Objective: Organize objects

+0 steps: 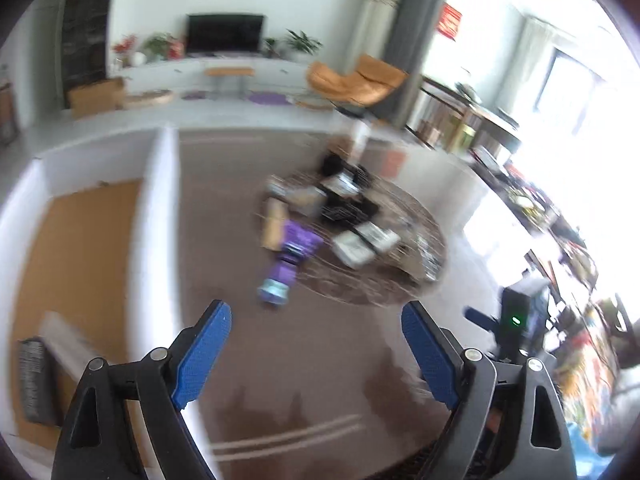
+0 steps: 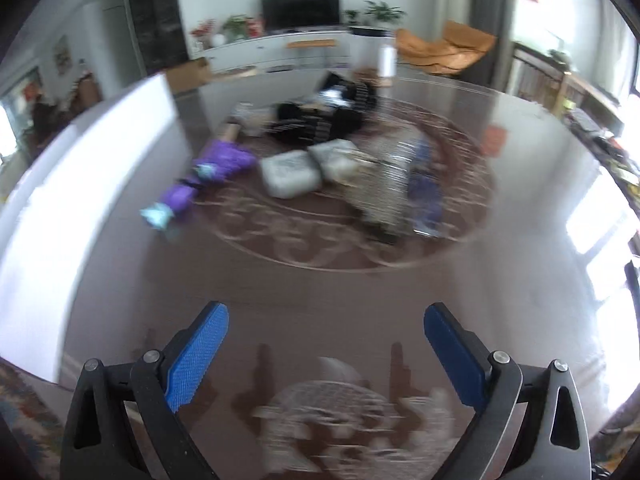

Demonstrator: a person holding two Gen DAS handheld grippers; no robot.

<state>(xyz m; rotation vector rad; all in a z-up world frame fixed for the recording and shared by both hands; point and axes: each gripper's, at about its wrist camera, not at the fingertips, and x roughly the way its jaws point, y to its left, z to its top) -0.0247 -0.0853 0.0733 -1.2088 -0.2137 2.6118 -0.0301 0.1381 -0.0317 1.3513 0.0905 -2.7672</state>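
Observation:
A heap of loose objects lies on the round patterned centre of a brown table (image 1: 320,360). A purple packet (image 1: 294,246) with a light blue end lies nearest; it also shows in the right wrist view (image 2: 224,162). Behind it are grey-white packets (image 2: 290,174), black items (image 2: 316,120) and a blue packet (image 2: 426,188). My left gripper (image 1: 316,316) is open and empty, short of the purple packet. My right gripper (image 2: 326,320) is open and empty above bare table, short of the heap. Both views are blurred.
A white-walled box with a tan floor (image 1: 80,260) stands left of the table; its wall (image 2: 100,152) shows at left in the right wrist view. Beyond are a TV console (image 1: 224,36), an orange chair (image 1: 352,80) and cluttered shelves (image 1: 540,208) at right.

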